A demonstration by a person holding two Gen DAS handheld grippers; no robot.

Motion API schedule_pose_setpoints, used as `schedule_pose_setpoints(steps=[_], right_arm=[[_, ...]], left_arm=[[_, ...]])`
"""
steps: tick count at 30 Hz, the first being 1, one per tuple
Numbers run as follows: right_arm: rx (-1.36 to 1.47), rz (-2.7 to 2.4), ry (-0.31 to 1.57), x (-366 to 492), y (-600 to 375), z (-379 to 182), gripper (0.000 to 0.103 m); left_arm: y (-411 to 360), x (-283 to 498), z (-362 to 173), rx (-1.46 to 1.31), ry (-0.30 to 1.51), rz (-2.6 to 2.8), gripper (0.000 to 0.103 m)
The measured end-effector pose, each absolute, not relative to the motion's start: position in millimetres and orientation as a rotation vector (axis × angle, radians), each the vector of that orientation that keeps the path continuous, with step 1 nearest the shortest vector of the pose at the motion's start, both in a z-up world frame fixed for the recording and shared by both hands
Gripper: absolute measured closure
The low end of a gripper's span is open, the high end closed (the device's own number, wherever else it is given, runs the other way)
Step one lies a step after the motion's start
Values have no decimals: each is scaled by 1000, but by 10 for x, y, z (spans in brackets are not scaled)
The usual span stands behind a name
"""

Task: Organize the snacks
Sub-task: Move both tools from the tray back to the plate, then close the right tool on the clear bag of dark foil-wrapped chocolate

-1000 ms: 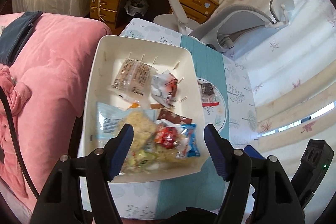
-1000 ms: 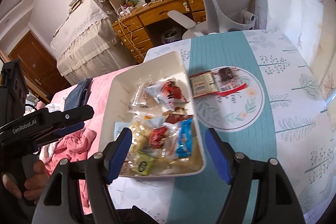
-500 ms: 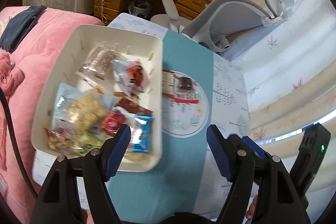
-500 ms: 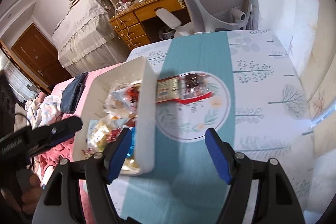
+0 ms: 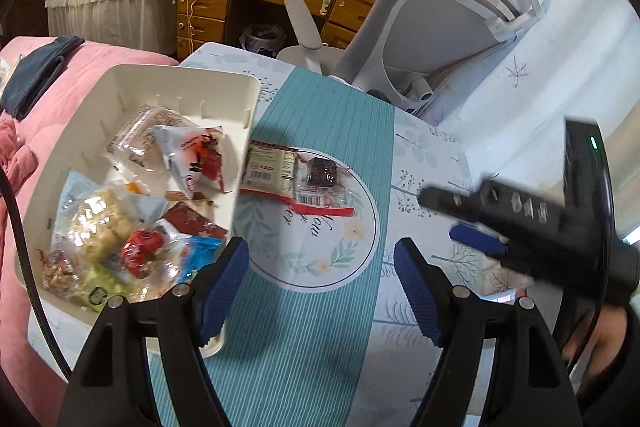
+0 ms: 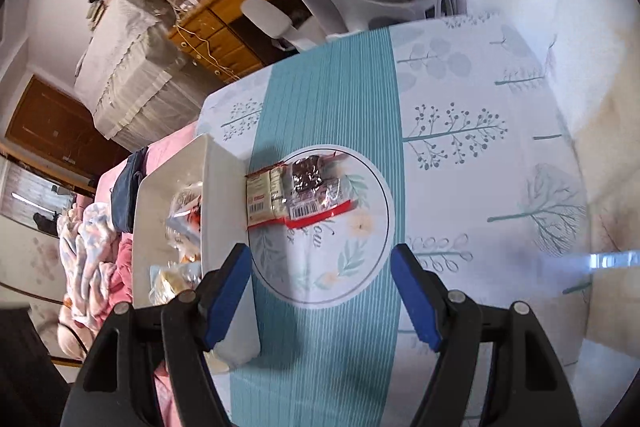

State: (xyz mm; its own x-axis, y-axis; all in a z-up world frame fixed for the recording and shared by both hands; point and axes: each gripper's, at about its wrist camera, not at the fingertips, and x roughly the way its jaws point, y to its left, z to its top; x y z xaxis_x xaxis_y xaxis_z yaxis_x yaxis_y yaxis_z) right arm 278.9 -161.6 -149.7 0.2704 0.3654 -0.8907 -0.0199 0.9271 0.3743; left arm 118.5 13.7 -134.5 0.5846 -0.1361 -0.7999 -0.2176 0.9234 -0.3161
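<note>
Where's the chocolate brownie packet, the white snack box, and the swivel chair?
brownie packet (image 6: 306, 177), right wrist view, on the dark brownie.
white snack box (image 5: 180, 77), left wrist view, far rim.
swivel chair (image 5: 420, 23), left wrist view, backrest.

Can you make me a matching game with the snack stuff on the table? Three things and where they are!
Things:
1. blue packet
2. brownie packet
3. bin

Places:
A. on the table's round flower print
B. inside the bin, near corner
C. at the table edge, beside the pink bed

Pairs: 1-B, 2-A, 3-C
</note>
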Motion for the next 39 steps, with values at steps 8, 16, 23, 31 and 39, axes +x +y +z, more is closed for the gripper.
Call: schedule_pose_setpoints(steps=[8,16,23,31,39], right_arm=[[210,314,1353,3363,-1297,-1880,31],[60,322,1457,3730,-929,-2439,31],[-18,320,1497,3859,-764,-2704,37],[-71,336,1482,3935,-639,-2770,49],[-77,412,1454,3964,-789,-2690,76]], left_arm=[[88,1384,-1525,-373,954,59,29],[97,1549,-1645,-367,977,60,29],[86,1593,-1687,-342,988,100,29],[76,1669,-1710,-320,1002,128,29],[0,1826,-1739,-317,1030,144,29]])
